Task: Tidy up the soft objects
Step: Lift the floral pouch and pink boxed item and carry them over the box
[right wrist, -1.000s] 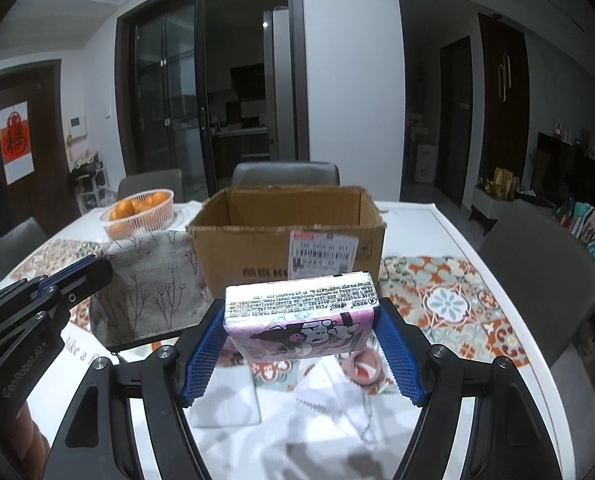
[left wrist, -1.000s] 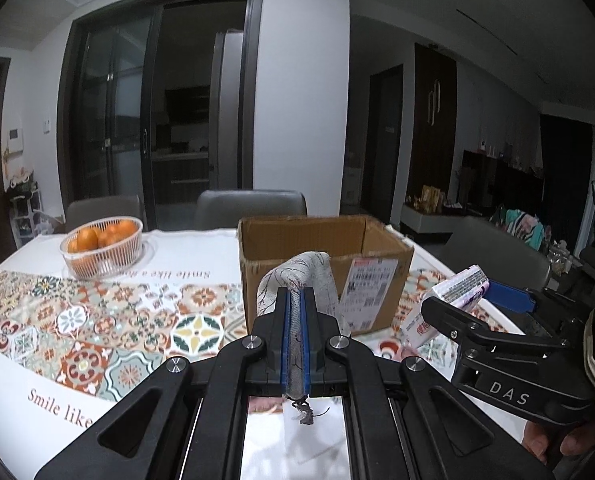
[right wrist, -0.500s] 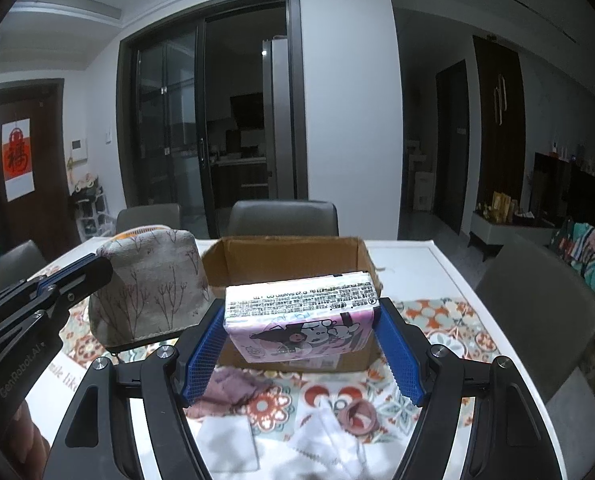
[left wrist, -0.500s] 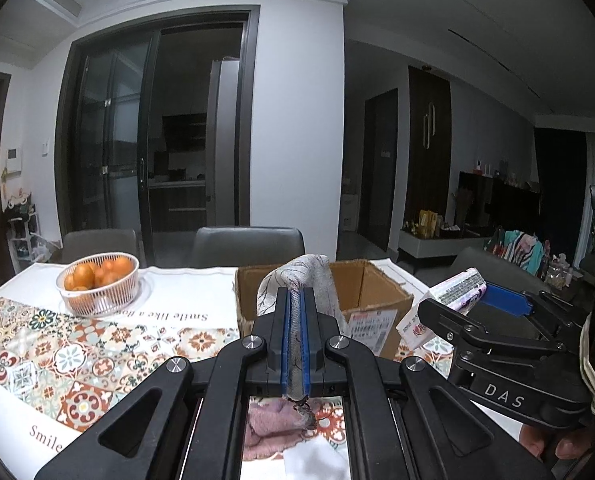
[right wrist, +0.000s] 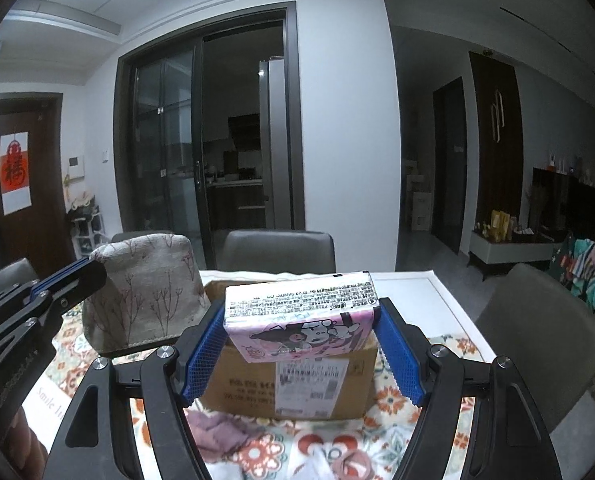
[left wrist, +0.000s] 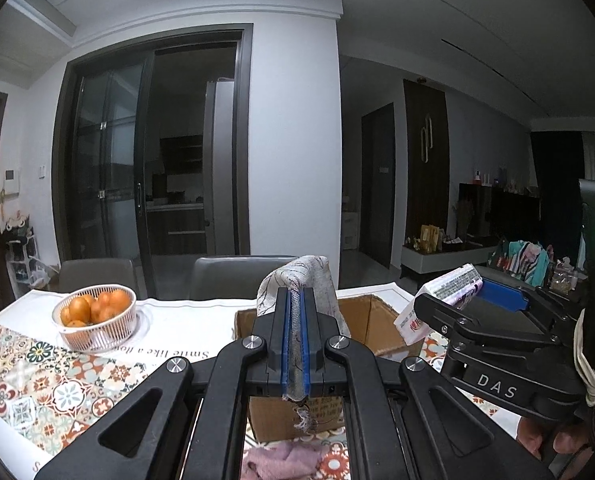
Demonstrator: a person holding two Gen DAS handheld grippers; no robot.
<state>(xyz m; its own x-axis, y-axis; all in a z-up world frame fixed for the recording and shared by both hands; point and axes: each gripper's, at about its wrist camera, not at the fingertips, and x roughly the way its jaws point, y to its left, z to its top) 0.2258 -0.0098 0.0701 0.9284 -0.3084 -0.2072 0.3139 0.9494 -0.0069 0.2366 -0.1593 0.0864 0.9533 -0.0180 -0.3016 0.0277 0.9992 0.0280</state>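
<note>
Gripper-side (left wrist: pixel 295 340) oranges (left wrist: pixel 93 310), unseen opposite

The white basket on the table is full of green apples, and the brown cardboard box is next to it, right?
Not quite. The white basket holds orange fruits, not green apples; the left wrist view shows it. It does sit on the patterned tablecloth, with the brown cardboard box beside it.

Both tongs have lifted the fabric pouch (right wrist: pixel 145 292) and tissue pack (right wrist: pixel 301 316) above the box (right wrist: pixel 289 384).

Left gripper (left wrist: pixel 294 340) raised, jaws pinched tight, right gripper (right wrist: pixel 300 344) beside it, jaws spread wide, both near level
</note>
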